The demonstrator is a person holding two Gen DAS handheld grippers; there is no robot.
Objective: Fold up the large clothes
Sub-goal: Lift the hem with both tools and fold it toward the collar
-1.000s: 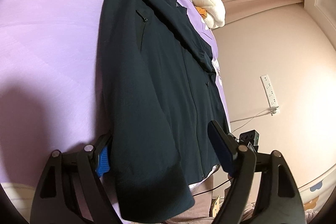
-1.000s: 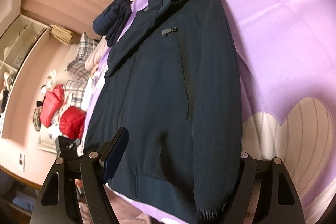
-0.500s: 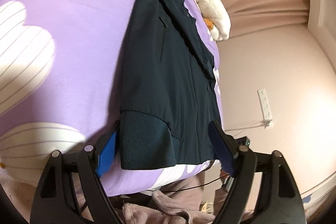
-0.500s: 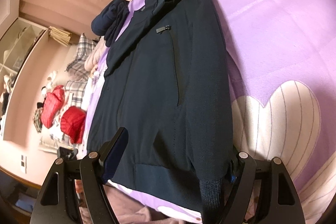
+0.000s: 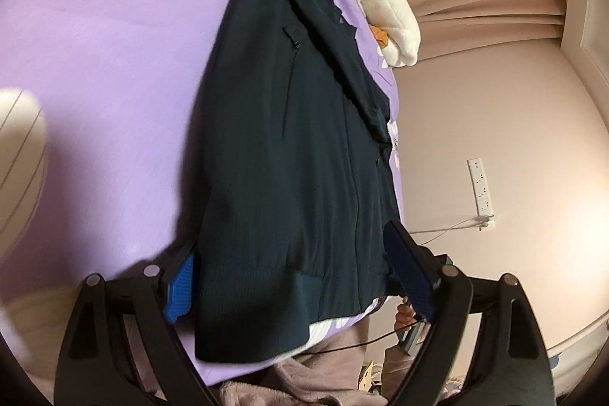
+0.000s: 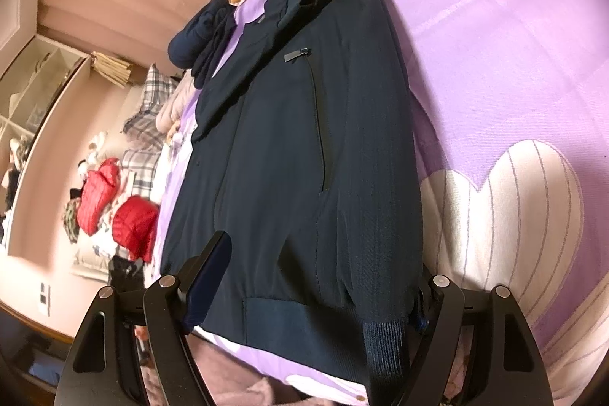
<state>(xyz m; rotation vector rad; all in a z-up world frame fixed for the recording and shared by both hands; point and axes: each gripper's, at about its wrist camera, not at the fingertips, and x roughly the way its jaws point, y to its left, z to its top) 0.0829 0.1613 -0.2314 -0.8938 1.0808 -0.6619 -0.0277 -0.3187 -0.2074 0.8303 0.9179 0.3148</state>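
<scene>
While my left fingers [image 5: 300, 276] have just been spreading wider, the hem corner of the dark jacket [image 5: 304, 147] lies between them, and I cannot see either pad pressing on the cloth; I read them as apart. The blue pad on one side sits right at the jacket's outer edge, the other pad stands just past its inner edge, near the zip line. My right fingers [image 6: 316, 288] are likewise apart, straddling the other hem corner: one pad over the ribbed waistband, the other beside the ribbed cuff [image 6: 384, 345] of the sleeve that lies folded along that side.

Outward from both pairs, the jacket runs straight away from me, its long axis pointing from hem at my fingertips to collar at the far end, flat on the purple bedspread [image 5: 95, 63]. Both hands are at the near end, one per corner, so neither is nearer to the collar. I judge the coming fold turns on that: hem lifted and carried along the long axis toward the collar, both hands travelling evenly.

Beyond the collar sit a cream plush toy [image 5: 392, 21] and another dark garment [image 6: 201, 37], close enough to crowd the far end.
</scene>
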